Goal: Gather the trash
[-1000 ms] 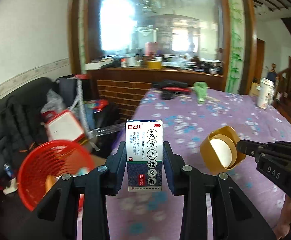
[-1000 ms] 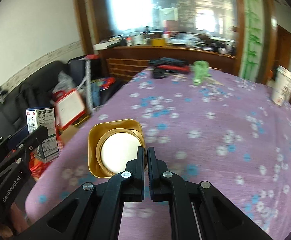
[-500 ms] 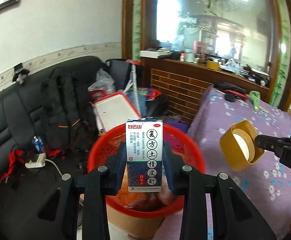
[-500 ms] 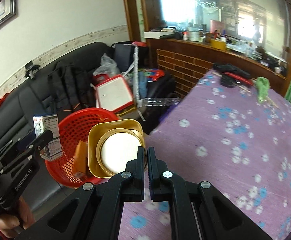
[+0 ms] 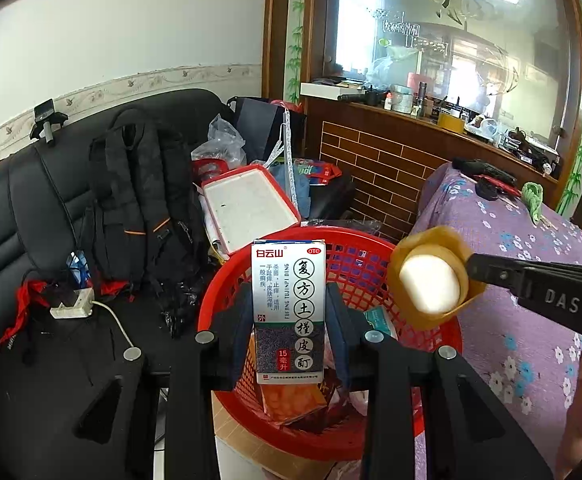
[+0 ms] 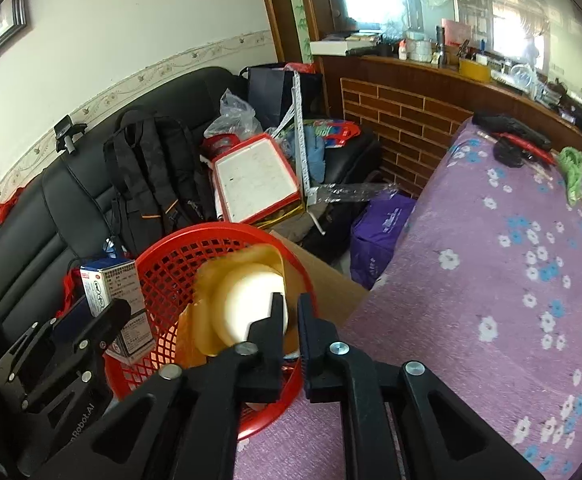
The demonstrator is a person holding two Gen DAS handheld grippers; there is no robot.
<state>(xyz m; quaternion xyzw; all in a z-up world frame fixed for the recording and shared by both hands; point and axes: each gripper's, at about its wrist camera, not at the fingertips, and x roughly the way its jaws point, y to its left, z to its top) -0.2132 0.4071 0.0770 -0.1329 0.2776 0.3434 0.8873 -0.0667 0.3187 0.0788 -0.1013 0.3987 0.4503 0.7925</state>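
Observation:
My left gripper is shut on a white medicine box with Chinese print and holds it upright over the red mesh basket. The box also shows in the right wrist view, at the basket's left rim. My right gripper has its jaws slightly parted. The gold cup with a white inside is blurred just ahead of the fingertips, over the basket; in the left wrist view the cup is at the tip of the right gripper.
The basket holds orange packets and other scraps and sits on a cardboard box. A purple flowered table lies to the right. A black sofa with a backpack, a red-rimmed white tray and bags lie behind.
Both grippers have swung left from over the table to over the red basket. The right jaws have parted and the gold cup now looks blurred and tilted at their tips.

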